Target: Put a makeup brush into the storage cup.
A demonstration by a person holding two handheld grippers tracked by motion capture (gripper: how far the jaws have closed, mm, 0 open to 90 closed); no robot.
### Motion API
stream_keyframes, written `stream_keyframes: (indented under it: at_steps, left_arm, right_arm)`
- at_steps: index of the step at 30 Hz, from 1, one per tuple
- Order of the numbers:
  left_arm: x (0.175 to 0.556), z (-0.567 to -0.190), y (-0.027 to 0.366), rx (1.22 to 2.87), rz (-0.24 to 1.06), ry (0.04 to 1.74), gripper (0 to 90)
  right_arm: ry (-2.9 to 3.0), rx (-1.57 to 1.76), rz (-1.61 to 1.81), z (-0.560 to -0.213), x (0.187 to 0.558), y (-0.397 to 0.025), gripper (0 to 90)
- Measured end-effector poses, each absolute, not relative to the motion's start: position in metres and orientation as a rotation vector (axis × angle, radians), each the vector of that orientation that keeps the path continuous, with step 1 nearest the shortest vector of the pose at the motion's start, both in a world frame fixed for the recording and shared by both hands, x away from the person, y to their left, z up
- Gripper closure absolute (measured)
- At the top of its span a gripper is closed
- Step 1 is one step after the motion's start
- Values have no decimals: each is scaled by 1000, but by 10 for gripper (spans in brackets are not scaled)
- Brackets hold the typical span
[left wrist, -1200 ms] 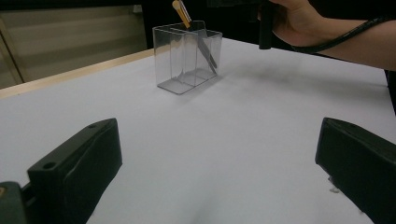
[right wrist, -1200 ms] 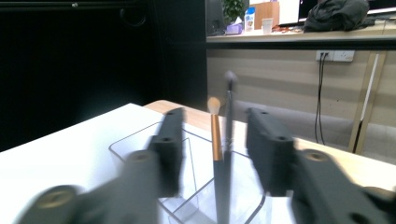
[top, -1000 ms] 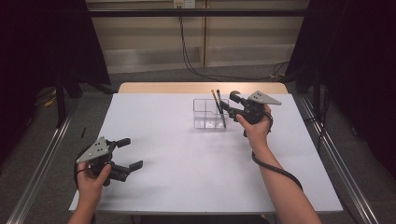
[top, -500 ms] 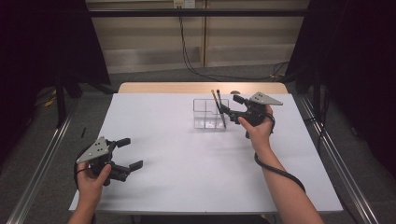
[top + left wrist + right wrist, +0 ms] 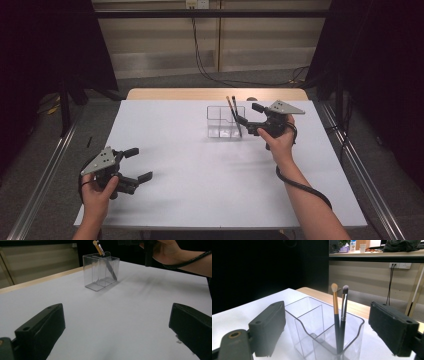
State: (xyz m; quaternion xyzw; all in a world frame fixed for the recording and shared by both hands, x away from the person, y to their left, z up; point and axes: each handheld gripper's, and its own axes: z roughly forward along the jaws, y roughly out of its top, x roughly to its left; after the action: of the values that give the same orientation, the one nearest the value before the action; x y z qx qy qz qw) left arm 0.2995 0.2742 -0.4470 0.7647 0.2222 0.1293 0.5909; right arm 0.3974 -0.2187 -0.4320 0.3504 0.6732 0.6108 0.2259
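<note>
White table covering [image 5: 200, 165] bears a clear plastic compartmented organiser [image 5: 225, 121] holding two dark-handled makeup brushes [image 5: 339, 315]. Right gripper [image 5: 246, 115] hovers beside it, jaws spread. Left gripper [image 5: 138, 165] is also spread, well apart.

Place: a lab-like recording room.
Surroundings: black curtains [image 5: 45, 55] flank the white table [image 5: 200, 170].
Floor: metal rails [image 5: 42, 175] run alongside.
Wall: sockets [image 5: 400, 265] with hanging cables [image 5: 200, 55].
Background: a cluttered desk [image 5: 374, 253].

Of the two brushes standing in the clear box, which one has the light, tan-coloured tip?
It is the brush with the tan tip, standing left of the brush with the grey tip in the right gripper view. Both share one compartment of the clear box.
</note>
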Motion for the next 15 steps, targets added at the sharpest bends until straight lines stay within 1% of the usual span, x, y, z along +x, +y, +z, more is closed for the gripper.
stream_keyframes:
  at_steps: [15]
  left_arm:
    - [299, -447, 275, 1776, 303, 520, 3]
  right_arm:
    - [1904, 934, 1663, -432, 385, -223, 77]
